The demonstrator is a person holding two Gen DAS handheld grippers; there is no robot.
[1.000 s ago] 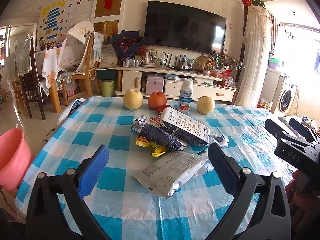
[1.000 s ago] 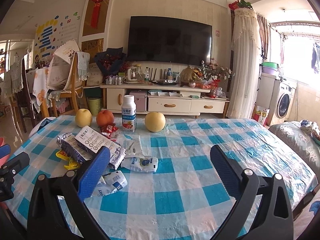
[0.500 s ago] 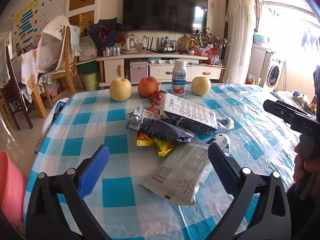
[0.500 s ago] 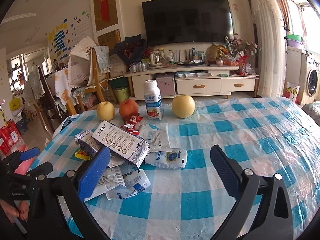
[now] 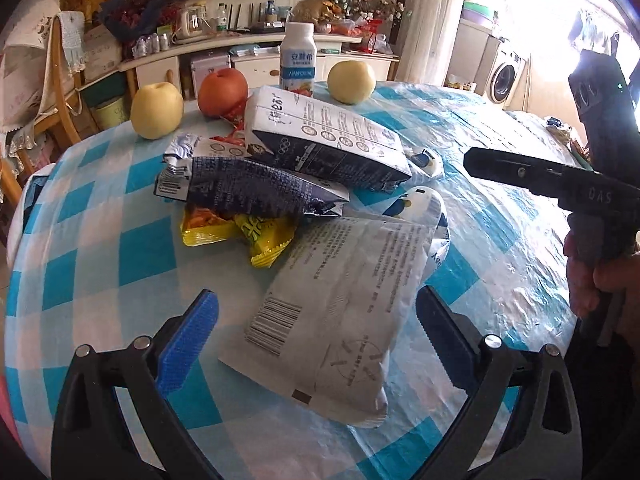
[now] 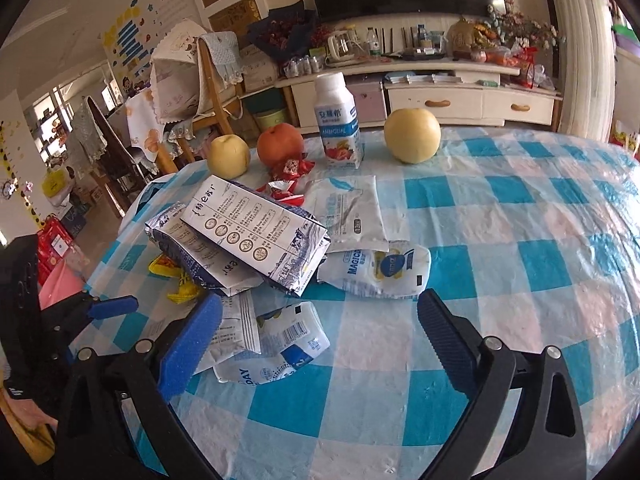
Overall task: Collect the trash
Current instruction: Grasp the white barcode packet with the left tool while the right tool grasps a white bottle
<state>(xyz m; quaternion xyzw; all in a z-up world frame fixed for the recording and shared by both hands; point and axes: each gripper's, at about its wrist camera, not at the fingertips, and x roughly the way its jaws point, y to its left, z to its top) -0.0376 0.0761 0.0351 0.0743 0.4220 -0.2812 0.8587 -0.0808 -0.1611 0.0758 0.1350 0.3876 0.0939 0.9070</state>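
Observation:
A pile of trash lies on the checked tablecloth (image 5: 100, 248): two flattened dark-blue milk cartons (image 5: 320, 140) (image 6: 256, 236), a yellow wrapper (image 5: 248, 236), a red wrapper (image 6: 288, 172) and several white pouches (image 6: 376, 272). My left gripper (image 5: 316, 320) is open, and the near end of a large white pouch (image 5: 340, 300) lies between its blue pads without touching them. My right gripper (image 6: 318, 312) is open just above a crumpled white pouch (image 6: 280, 340), holding nothing. In the left wrist view the right gripper (image 5: 540, 176) hovers to the right of the pile, held by a hand (image 5: 600, 276).
At the table's far edge stand two yellow pears (image 6: 412, 140) (image 6: 228, 156), a red apple (image 6: 280, 144) and a yogurt bottle (image 6: 338, 120). A pink bin (image 6: 60, 284) sits on the floor left of the table. Chairs and a TV cabinet are beyond.
Both grippers have moved forward and down toward the trash pile. The left one now frames the large white pouch. Both stay open.

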